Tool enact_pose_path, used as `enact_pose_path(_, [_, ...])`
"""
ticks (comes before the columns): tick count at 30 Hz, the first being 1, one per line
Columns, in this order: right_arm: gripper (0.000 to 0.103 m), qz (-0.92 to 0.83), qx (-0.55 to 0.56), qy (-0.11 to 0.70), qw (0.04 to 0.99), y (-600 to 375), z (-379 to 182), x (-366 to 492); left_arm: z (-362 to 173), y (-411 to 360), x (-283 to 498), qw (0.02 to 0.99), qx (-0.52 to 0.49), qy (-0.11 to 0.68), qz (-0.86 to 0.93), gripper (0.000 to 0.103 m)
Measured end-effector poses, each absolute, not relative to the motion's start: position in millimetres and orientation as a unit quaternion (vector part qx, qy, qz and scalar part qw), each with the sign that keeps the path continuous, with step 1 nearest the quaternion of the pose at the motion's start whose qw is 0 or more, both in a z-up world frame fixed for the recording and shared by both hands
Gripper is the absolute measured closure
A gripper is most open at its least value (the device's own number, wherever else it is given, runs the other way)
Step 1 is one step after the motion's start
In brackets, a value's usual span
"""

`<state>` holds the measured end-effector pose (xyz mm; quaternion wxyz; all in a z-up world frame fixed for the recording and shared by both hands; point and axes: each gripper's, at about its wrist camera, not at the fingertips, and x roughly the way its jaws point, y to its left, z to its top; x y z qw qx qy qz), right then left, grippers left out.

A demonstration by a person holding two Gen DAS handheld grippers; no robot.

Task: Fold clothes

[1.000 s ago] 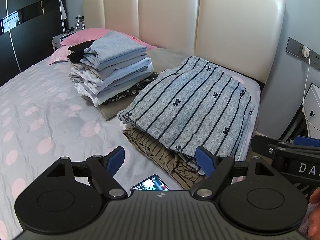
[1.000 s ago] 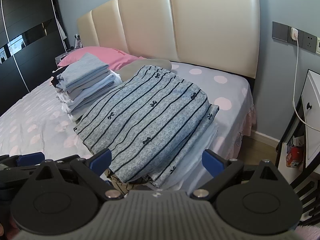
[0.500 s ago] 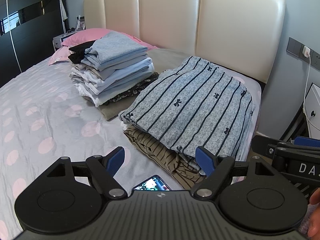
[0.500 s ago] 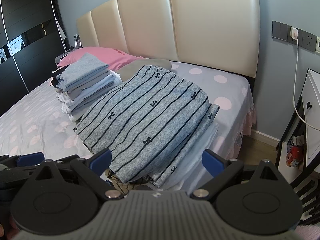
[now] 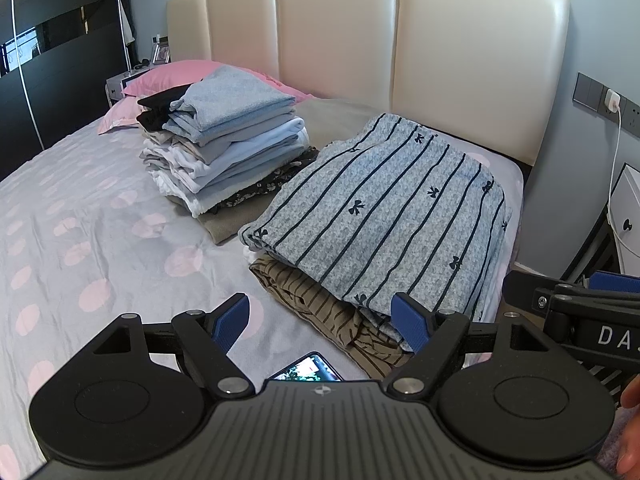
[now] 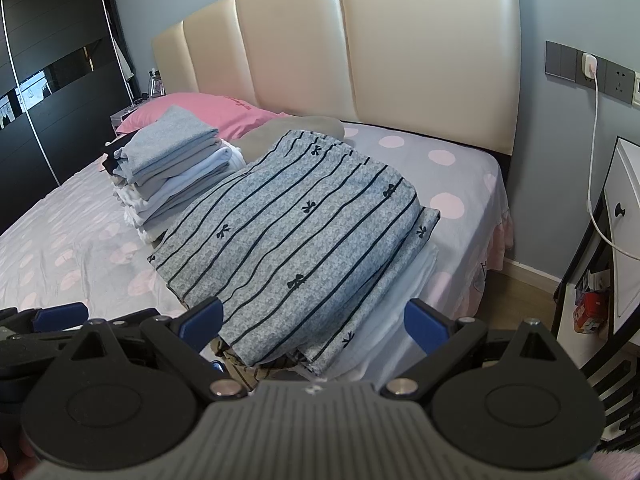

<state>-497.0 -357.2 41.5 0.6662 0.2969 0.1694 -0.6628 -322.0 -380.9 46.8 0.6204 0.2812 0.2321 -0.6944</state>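
Grey striped fabric with small bows, the folded garment (image 5: 384, 216), lies on the bed (image 5: 80, 240) just beyond the left tool (image 5: 320, 320), whose blue fingers (image 5: 232, 314) stand wide apart and empty. A brown striped garment (image 5: 316, 308) sits under it; a stack of folded clothes (image 5: 224, 152) is far left.

From the right wrist, the same garment (image 6: 296, 232) spreads just ahead of the right tool (image 6: 312, 320), jaws wide, holding nothing.

Soft daylight, glare on headboard (image 5: 472, 64); sharp, fisheye-bent edges.
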Motion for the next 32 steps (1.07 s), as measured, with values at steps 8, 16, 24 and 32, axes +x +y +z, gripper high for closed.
enact_pose_path(8, [0.005,-0.668,0.278,0.159,0.671,-352.5,45.2,-495.8,53.1,-376.9,-322.4,0.620,0.277,0.200,-0.706,0.025])
enact_pose_path(16, [0.005,-0.660,0.263,0.157,0.686,-349.2,48.5,-492.1,58.0,-374.4,-321.1,0.623,0.276,0.185,-0.708,0.025])
enact_pose_path(24, [0.005,-0.660,0.264,0.156,0.686,-348.8,47.7,-493.3,57.8,-372.9,-320.0,0.621,0.277,0.184,-0.710,0.025])
enact_pose_path(32, [0.005,-0.658,0.266,0.154,0.687,-349.3,47.3,-495.0,57.2,-372.3,-319.2,0.617,0.274,0.190,-0.713,0.025])
